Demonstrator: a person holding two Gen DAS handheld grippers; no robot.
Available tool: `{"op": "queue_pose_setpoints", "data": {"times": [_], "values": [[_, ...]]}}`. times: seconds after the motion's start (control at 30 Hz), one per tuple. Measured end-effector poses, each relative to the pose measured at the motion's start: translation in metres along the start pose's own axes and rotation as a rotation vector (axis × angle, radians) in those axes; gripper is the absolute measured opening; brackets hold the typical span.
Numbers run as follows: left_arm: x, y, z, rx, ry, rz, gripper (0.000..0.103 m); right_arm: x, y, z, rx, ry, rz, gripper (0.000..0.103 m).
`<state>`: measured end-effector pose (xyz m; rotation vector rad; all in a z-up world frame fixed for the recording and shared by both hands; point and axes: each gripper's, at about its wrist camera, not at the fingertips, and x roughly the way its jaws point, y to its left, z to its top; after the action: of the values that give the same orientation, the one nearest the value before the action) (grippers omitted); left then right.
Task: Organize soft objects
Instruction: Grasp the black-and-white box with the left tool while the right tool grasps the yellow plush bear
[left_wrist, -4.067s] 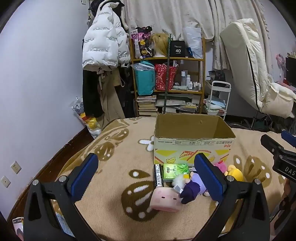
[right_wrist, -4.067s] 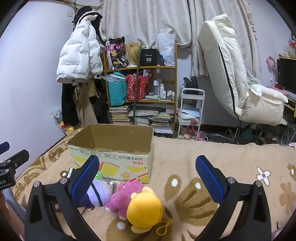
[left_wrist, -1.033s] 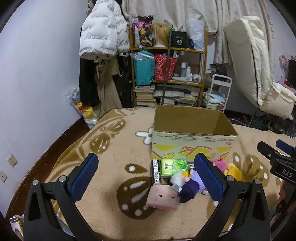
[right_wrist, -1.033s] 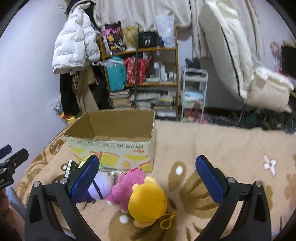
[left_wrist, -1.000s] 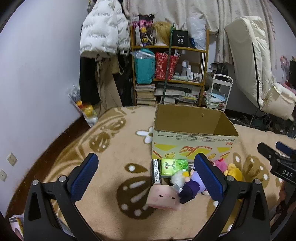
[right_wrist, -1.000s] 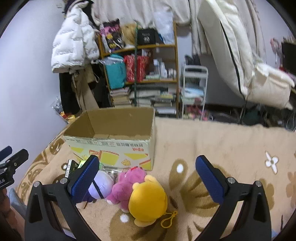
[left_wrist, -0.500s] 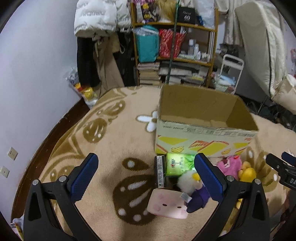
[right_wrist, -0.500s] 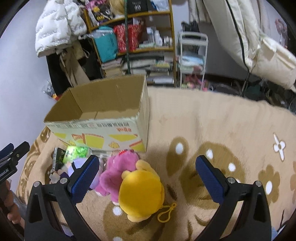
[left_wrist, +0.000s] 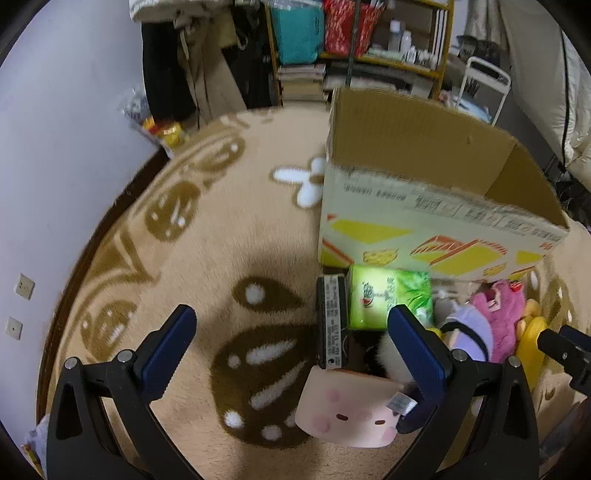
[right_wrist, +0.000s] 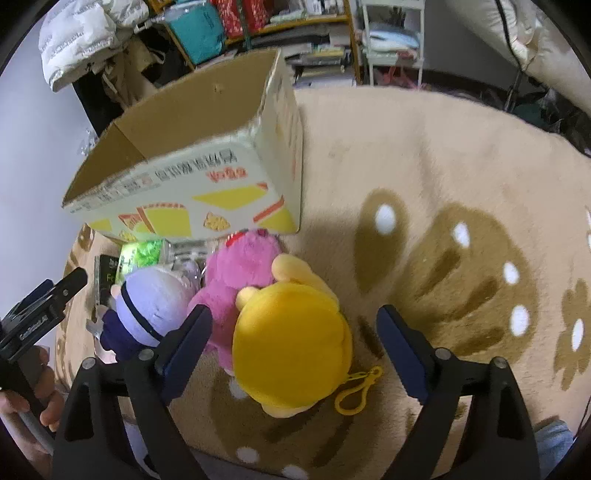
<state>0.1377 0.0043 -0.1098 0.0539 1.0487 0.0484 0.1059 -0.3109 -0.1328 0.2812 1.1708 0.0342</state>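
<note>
An open cardboard box (left_wrist: 424, 206) stands on the patterned blanket (left_wrist: 229, 236); it also shows in the right wrist view (right_wrist: 192, 184). In front of it lie a pink square pig plush (left_wrist: 347, 410), a purple doll (right_wrist: 147, 299), a pink bear plush (right_wrist: 236, 273) and a yellow plush (right_wrist: 291, 343) with a keychain clip. My left gripper (left_wrist: 291, 343) is open above the blanket, its right finger over the pig plush. My right gripper (right_wrist: 291, 332) is open, straddling the yellow plush.
A green tissue pack (left_wrist: 388, 299) and a black flat pack (left_wrist: 332, 325) lie by the box front. A cluttered shelf (left_wrist: 351, 44), hanging coats and a white cart (left_wrist: 484, 85) stand beyond the bed. The wall (left_wrist: 55, 129) is to the left.
Both grippers have tilted down and moved closer to the toys. The right gripper now straddles the yellow plush; the left gripper is over the pig plush.
</note>
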Motion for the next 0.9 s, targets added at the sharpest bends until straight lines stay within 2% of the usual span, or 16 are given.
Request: {"op": "queue_pose_setpoints", "data": {"times": [0.23,0.3,0.33,0.37,0.47,0.67,0.73,0.8,0.9], "values": [[0.025,-0.001,-0.002,-0.014,0.068,0.009,0.102,0.015,0.005,0.000,-0.020,0.047,0.016,0.093],[0.027,-0.001,-0.003,-0.014,0.075,0.003,0.099,0.020,0.007,-0.001,-0.028,0.061,0.017,0.090],[0.029,-0.002,-0.004,-0.010,0.078,-0.003,0.096,0.022,0.007,-0.001,-0.031,0.068,0.020,0.085],[0.031,-0.002,-0.004,-0.007,0.083,-0.008,0.088,0.025,0.008,-0.001,-0.034,0.074,0.019,0.084],[0.037,-0.004,-0.005,-0.010,0.104,-0.039,0.076,0.032,0.008,-0.001,-0.036,0.085,0.010,0.081],[0.043,-0.001,-0.006,-0.056,0.128,-0.146,0.043,0.047,0.005,0.001,-0.027,0.108,0.013,0.081],[0.044,0.001,-0.005,-0.063,0.124,-0.163,0.036,0.048,0.006,0.001,-0.031,0.105,0.009,0.077],[0.043,0.000,-0.005,-0.062,0.119,-0.186,0.024,0.047,0.004,0.000,-0.031,0.100,0.008,0.074],[0.040,-0.005,-0.006,-0.033,0.108,-0.183,0.020,0.046,0.003,-0.001,-0.031,0.085,0.009,0.069]]}}
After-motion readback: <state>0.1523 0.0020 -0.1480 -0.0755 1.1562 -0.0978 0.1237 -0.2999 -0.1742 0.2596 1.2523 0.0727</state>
